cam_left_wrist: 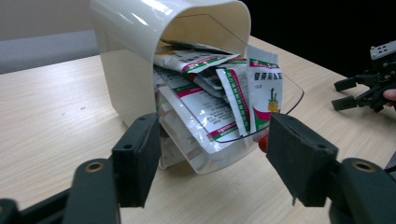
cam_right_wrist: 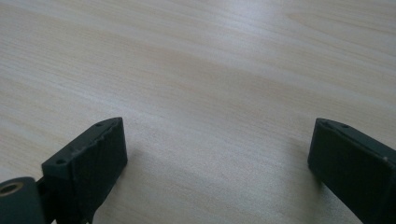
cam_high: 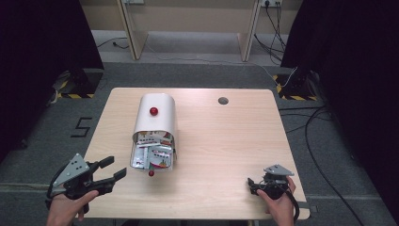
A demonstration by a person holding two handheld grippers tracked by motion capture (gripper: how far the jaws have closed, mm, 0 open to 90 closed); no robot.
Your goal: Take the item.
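Jaws of the left gripper (cam_high: 113, 168) are standing apart with nothing between them, pointing at the open front of a white arched plastic box (cam_high: 155, 117) with a red knob (cam_high: 153, 111), sitting left of centre on the pale wooden table (cam_high: 226, 141). Printed sachets (cam_left_wrist: 219, 100) are spilling over its clear drop-down flap (cam_left_wrist: 289, 95). Near the right front edge, the right gripper (cam_high: 251, 184) is resting wide open over bare wood.

My jaws stand apart with nothing between them, just in front of the white bin (cam_left_wrist: 140, 60) on the table (cam_left_wrist: 46, 116). Its clear flap (cam_left_wrist: 280, 100) hangs open, packets (cam_left_wrist: 219, 93) spilling out. My other gripper (cam_left_wrist: 362, 91) rests far right.
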